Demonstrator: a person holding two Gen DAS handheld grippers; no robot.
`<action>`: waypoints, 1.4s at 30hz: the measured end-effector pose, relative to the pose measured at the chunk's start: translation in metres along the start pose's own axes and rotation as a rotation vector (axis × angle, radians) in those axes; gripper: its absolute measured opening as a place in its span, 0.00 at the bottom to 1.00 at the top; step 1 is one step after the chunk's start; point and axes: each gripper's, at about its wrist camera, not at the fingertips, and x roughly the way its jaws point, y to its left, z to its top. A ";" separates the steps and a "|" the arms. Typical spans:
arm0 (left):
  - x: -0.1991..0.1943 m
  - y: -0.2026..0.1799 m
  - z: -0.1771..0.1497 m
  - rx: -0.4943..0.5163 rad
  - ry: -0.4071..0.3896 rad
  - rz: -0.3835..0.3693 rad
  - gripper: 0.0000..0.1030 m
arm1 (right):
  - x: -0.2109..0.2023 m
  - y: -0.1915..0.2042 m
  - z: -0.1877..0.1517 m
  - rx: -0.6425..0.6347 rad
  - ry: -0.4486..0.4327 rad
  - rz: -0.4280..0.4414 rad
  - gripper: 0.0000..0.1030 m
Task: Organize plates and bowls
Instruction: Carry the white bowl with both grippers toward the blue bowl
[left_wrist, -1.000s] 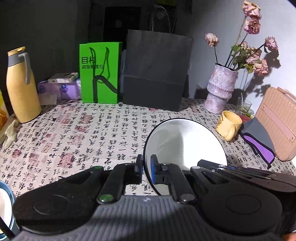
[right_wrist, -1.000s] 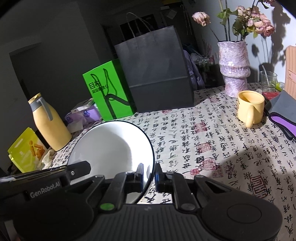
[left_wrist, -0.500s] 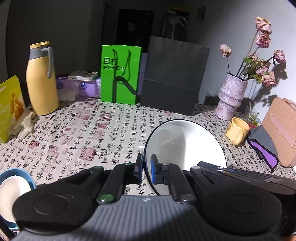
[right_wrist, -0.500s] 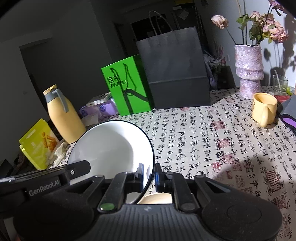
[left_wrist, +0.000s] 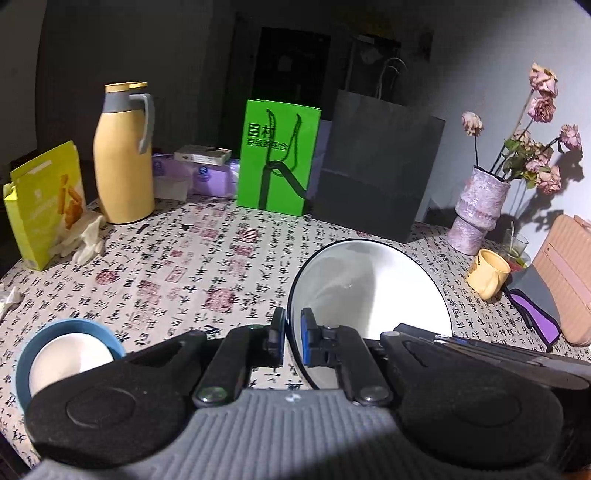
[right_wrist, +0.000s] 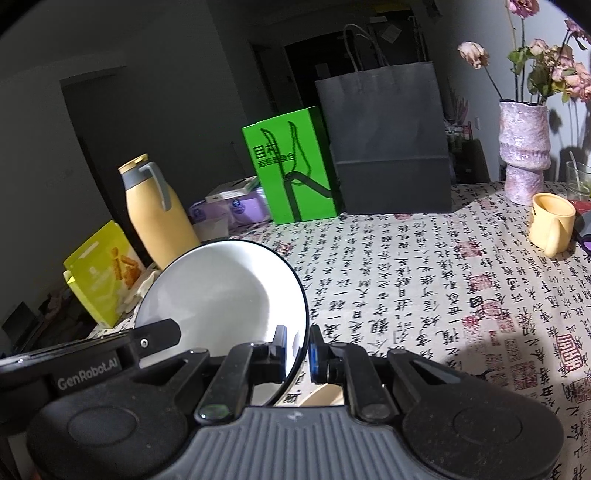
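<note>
A white plate with a thin black rim (left_wrist: 369, 291) is held above the table by both grippers. My left gripper (left_wrist: 292, 338) is shut on its left edge. My right gripper (right_wrist: 297, 349) is shut on its right edge, and the plate (right_wrist: 221, 288) fills the left of the right wrist view. A blue-rimmed bowl with a white inside (left_wrist: 66, 354) stands on the table at the lower left of the left wrist view. A cream-coloured dish edge (right_wrist: 325, 395) shows just below the right gripper's fingers.
The table has a calligraphy-print cloth (left_wrist: 184, 273). At the back stand a yellow thermos (left_wrist: 123, 155), a green bag (left_wrist: 277, 155), a dark paper bag (left_wrist: 376, 166) and a vase of flowers (left_wrist: 480, 206). A yellow mug (left_wrist: 489, 273) and a pink case (left_wrist: 565, 280) are at the right.
Both grippers have lifted and drawn back with the plate. More of the table shows, and the blue-rimmed bowl has come further into the left wrist view.
</note>
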 end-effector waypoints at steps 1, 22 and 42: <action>-0.002 0.003 -0.001 -0.004 -0.001 0.003 0.09 | 0.000 0.003 -0.001 -0.003 0.001 0.003 0.11; -0.039 0.090 -0.012 -0.096 -0.030 0.075 0.08 | 0.014 0.083 -0.022 -0.076 0.041 0.096 0.11; -0.048 0.179 -0.025 -0.212 -0.028 0.143 0.08 | 0.055 0.163 -0.044 -0.169 0.138 0.161 0.11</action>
